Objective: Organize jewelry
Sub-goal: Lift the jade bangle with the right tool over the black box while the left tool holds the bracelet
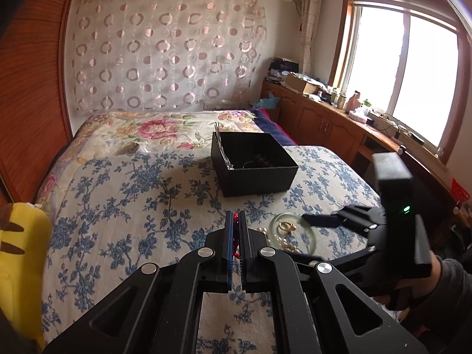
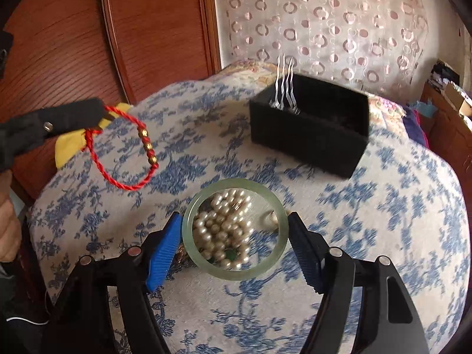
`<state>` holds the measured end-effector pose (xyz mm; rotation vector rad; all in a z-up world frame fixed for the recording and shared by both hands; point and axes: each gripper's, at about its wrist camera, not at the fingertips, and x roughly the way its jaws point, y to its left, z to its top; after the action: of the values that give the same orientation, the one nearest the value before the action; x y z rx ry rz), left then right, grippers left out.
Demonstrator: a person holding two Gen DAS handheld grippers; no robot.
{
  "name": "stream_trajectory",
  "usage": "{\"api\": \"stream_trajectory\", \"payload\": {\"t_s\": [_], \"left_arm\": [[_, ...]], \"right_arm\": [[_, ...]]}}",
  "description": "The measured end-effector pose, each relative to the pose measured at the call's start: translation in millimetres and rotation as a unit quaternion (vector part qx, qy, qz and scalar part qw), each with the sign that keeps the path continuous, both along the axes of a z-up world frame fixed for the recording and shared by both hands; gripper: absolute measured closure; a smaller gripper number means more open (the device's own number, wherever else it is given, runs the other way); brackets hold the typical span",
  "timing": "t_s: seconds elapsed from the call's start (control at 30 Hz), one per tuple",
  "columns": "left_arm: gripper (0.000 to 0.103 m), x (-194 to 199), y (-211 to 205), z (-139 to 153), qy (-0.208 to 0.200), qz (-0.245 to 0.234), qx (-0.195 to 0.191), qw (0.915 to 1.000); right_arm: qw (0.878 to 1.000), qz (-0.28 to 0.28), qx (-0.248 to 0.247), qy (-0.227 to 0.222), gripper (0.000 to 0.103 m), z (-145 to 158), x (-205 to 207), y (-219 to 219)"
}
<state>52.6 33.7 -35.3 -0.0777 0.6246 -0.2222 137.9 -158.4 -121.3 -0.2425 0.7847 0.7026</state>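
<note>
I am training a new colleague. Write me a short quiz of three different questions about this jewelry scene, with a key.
1. True or false: the left gripper has its jaws shut on the red cord bracelet.
2. Multiple choice: the pearl necklace lies
A. in the black box
B. inside the ring of the green bangle
C. on the yellow plush toy
3. Fill in: the right gripper has its jaws ____, one on each side of the green bangle.

Key:
1. True; the bracelet hangs from the shut jaws above the bedspread.
2. B
3. open
</note>
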Motion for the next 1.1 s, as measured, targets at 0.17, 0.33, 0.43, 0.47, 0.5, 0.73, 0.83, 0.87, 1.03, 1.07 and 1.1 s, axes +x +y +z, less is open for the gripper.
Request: {"api": "stream_trajectory", "payload": {"t_s": [0.17, 0.33, 0.43, 0.47, 0.5, 0.73, 0.83, 0.87, 1.03, 1.07, 1.1], "left_arm": [[0.101, 13, 1, 5, -0.006, 0.001, 0.007, 1.0000], [0.101, 26, 1, 9, -0.011, 0.006, 0.017, 0.9998], [0.101, 33, -1, 10, -0.013, 0.006, 0.020, 0.9997], [0.101, 35, -2, 10, -0.013, 0.005, 0.020, 0.9997], [0.101, 37, -2, 11, -0.012, 0.005, 0.020, 0.9997], [0.101, 60, -12, 13, -0.016, 0.002, 0.037, 0.9992], [0.101, 75, -16, 14, -0.014, 0.002, 0.042, 0.9990], [0.101, 77, -16, 15, -0.014, 0.002, 0.044, 0.9990], [0.101, 94, -22, 21, -0.014, -0.003, 0.056, 0.9983], [0.101, 97, -24, 22, -0.015, -0.004, 0.060, 0.9981], [0.101, 100, -25, 23, -0.016, -0.004, 0.062, 0.9979]], "right_arm": [[1.000, -0.011, 0.007, -0.020, 0.029, 18, 19, -13], [0.999, -0.027, 0.002, -0.035, 0.029, 30, 47, -23], [0.998, -0.035, 0.001, -0.045, 0.029, 36, 62, -26], [0.998, -0.036, 0.000, -0.048, 0.029, 38, 65, -27], [0.998, -0.037, 0.000, -0.052, 0.029, 40, 70, -27], [0.997, -0.046, -0.015, -0.067, 0.029, 44, 106, -21], [0.996, -0.052, -0.014, -0.071, 0.029, 41, 118, -19], [0.996, -0.055, -0.011, -0.070, 0.029, 41, 120, -19], [0.996, -0.056, 0.000, -0.068, 0.028, 35, 131, -17], [0.996, -0.056, 0.001, -0.068, 0.028, 34, 133, -16], [0.996, -0.055, 0.003, -0.067, 0.028, 33, 134, -16]]}}
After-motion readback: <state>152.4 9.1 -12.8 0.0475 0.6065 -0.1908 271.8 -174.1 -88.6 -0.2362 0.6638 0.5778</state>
